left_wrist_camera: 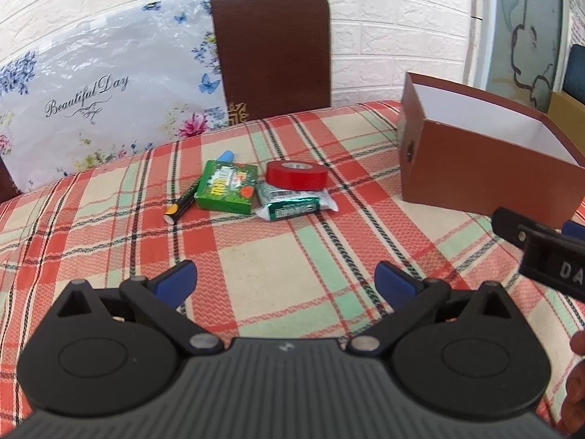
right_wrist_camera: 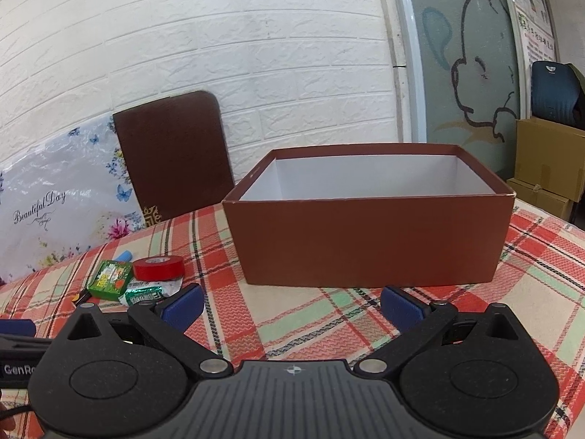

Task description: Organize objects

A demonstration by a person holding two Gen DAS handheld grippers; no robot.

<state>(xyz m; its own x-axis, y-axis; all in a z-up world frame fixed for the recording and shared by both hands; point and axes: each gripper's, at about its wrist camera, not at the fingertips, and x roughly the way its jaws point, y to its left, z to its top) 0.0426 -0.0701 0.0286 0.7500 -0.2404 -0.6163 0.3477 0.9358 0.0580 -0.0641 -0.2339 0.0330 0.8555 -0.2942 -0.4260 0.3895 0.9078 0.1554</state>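
Observation:
A small pile lies on the plaid cloth: a red tape roll [left_wrist_camera: 296, 174], a green box [left_wrist_camera: 227, 191], a silver-green foil packet [left_wrist_camera: 296, 205], a black-and-orange marker [left_wrist_camera: 181, 207] and a blue-capped item [left_wrist_camera: 225, 156] behind the box. My left gripper [left_wrist_camera: 287, 282] is open and empty, well short of the pile. An open brown box [right_wrist_camera: 369, 241] with a white inside stands straight ahead of my right gripper [right_wrist_camera: 292, 305], which is open and empty. The pile shows at the left in the right wrist view, with the tape roll [right_wrist_camera: 158, 268] nearest the box.
A floral bag [left_wrist_camera: 91, 102] and a dark brown board [left_wrist_camera: 272, 51] lean on the white brick wall behind the table. The brown box [left_wrist_camera: 486, 168] is at the right in the left wrist view. Cardboard cartons [right_wrist_camera: 548, 161] stand at far right.

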